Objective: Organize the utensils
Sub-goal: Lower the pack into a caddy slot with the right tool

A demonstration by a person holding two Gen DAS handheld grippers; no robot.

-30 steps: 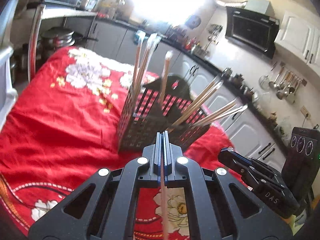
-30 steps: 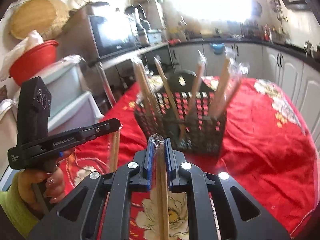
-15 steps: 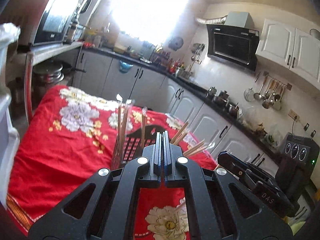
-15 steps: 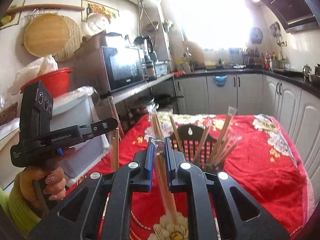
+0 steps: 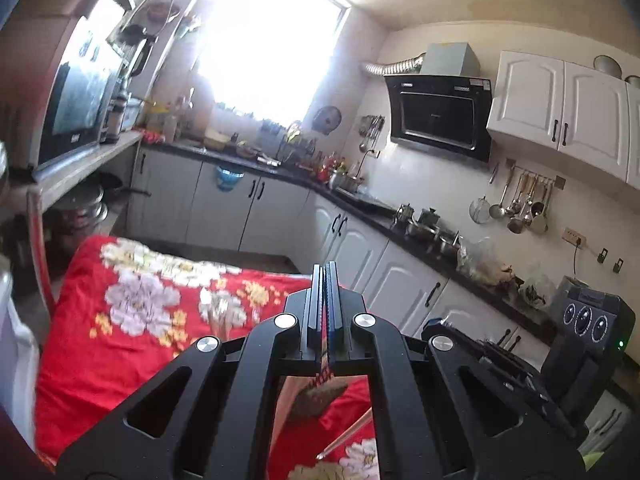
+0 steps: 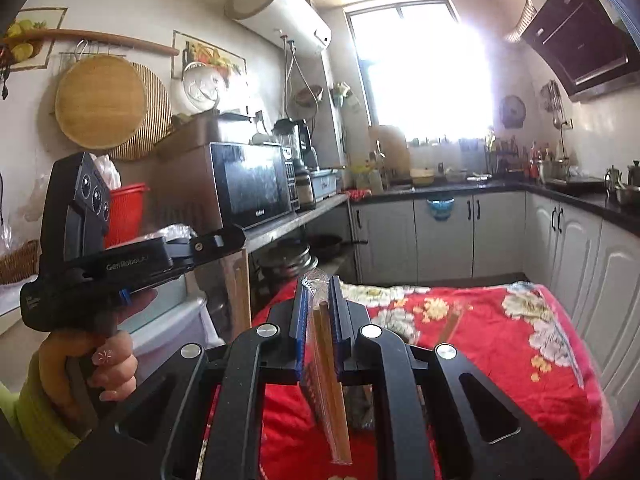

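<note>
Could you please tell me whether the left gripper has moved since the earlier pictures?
Yes. The left gripper has risen and tilted upward: its fingertips, earlier level with the basket on the red tablecloth, now point at the white cabinets.

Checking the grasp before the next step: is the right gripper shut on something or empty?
Shut: the right gripper pinches wrapped chopsticks between its blue pads.

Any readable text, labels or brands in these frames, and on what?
"GenRobot.AI", last letters blurred: side of the left hand-held gripper, right wrist view.
Microwave brand: too blurred to read.
Range hood logo: too small.
Nothing else legible.
</note>
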